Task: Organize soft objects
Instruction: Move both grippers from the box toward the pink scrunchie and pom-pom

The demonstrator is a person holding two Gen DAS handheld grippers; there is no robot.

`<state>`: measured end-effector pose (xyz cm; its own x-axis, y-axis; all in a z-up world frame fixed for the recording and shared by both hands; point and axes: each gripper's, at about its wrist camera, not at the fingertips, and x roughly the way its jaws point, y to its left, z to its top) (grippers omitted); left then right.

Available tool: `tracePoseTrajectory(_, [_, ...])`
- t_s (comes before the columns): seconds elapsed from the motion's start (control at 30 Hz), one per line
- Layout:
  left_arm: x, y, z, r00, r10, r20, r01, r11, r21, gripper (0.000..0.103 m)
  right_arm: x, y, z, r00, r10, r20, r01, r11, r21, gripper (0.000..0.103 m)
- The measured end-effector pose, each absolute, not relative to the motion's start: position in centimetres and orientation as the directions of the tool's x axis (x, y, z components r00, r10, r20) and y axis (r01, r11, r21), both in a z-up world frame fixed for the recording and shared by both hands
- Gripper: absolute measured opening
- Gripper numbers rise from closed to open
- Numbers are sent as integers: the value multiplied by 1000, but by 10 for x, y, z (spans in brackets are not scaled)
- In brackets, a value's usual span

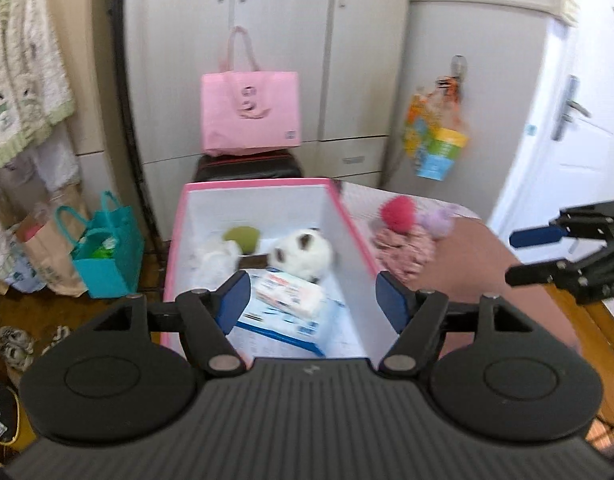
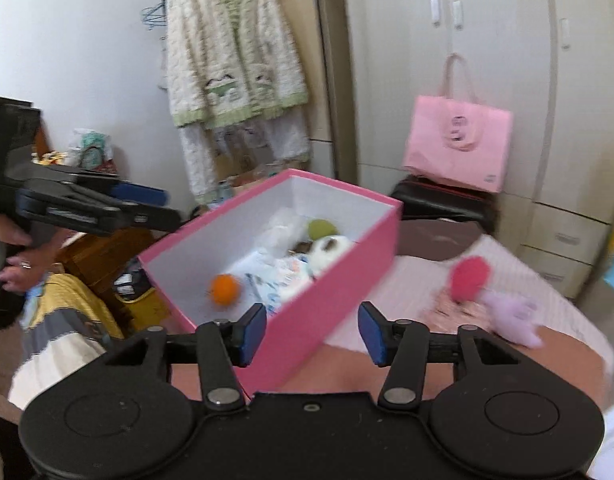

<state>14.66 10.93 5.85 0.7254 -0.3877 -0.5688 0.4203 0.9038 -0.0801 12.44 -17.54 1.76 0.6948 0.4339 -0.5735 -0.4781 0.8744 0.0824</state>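
Box [image 1: 263, 196]: one, pink, open-topped, long axis running straight ahead from the left claw [image 1: 313, 300].
Left claw: spread wide, empty, over the box's near end.
Right claw [image 2: 311, 334]: wide, empty, just before the box's near corner.
In box: one white plush [image 1: 303, 254], one green ball [image 1: 241, 236], one orange ball [image 2: 223, 289], one wipes pack [image 1: 289, 294].
Right of box: one red pompom [image 2: 469, 276], one lilac plush [image 2: 511, 316].

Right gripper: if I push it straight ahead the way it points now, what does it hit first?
Most likely the near pink wall of the box, which fills the gap between the open right gripper fingers. Depth is unclear, so contact distance is uncertain.
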Motion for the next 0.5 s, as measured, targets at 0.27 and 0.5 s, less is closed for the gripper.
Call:
tracePoseTrajectory(0.27, [108, 67, 62, 689, -456, -563, 530, 847, -37, 73, 78, -214, 16, 755, 323, -571, -396, 918, -4, 73])
tracePoseTrajectory(0.5, [94, 22, 51, 643, -497, -582, 592, 806, -34, 76, 69, -246, 4, 758, 319, -569, -377, 926, 16, 74])
